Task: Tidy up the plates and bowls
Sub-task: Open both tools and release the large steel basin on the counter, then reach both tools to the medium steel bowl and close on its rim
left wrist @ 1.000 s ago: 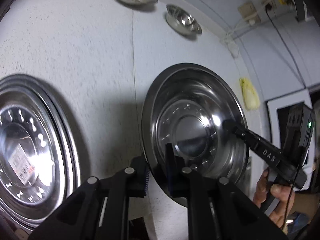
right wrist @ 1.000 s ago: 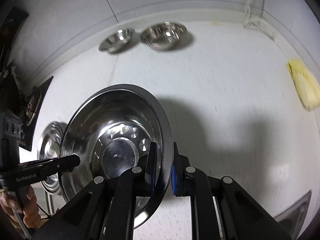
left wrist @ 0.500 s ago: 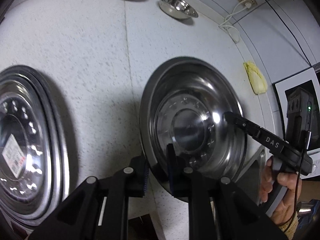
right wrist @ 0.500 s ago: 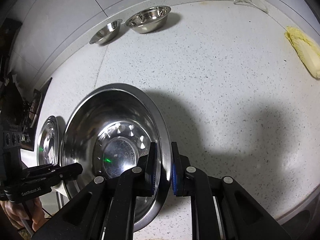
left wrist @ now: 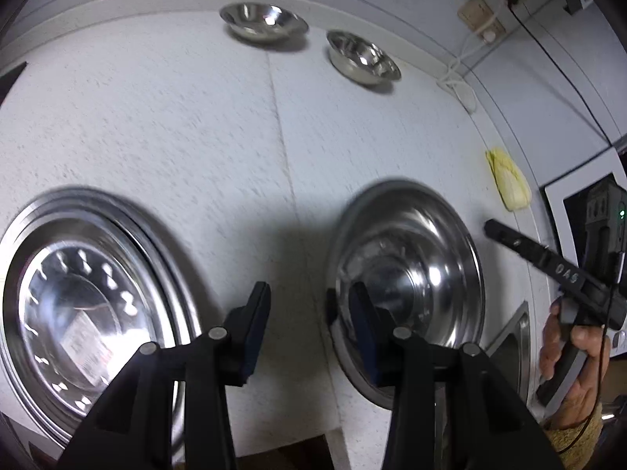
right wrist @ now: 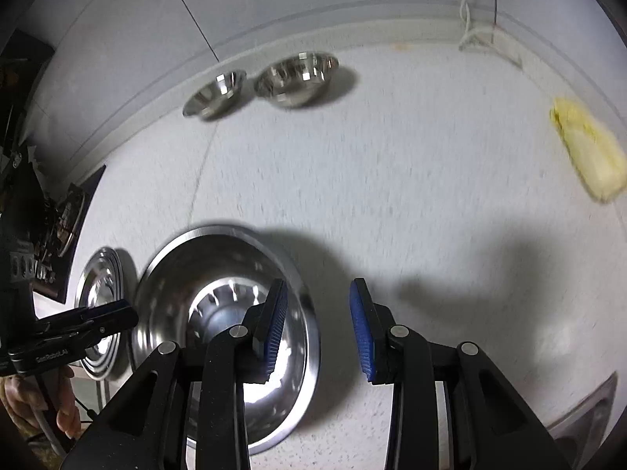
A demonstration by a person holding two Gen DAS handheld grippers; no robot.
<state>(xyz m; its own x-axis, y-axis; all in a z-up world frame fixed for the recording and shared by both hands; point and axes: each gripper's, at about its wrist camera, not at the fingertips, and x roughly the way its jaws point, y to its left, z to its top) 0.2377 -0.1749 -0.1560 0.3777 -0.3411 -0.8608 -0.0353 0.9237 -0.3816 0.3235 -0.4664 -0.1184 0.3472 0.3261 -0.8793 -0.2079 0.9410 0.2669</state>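
A large steel plate (left wrist: 407, 274) lies flat on the white counter near the front edge; it also shows in the right wrist view (right wrist: 219, 309). My left gripper (left wrist: 309, 325) is open, its jaws straddling the plate's left rim. My right gripper (right wrist: 317, 321) is open over the plate's right rim. A stack of steel plates (left wrist: 90, 313) lies to the left, also seen in the right wrist view (right wrist: 100, 305). Two small steel bowls (left wrist: 262, 19) (left wrist: 362, 56) stand at the back by the wall; the right wrist view shows them too (right wrist: 213, 94) (right wrist: 296, 78).
A yellow cloth (left wrist: 507, 184) lies at the counter's right, also in the right wrist view (right wrist: 588, 149). A wall socket with cables (left wrist: 480, 19) is at the back right. A sink corner (right wrist: 588, 411) is at the front right.
Both grippers held the large plate by its rim and have let go; both now stand open and have pulled back. The plate now rests on the counter.
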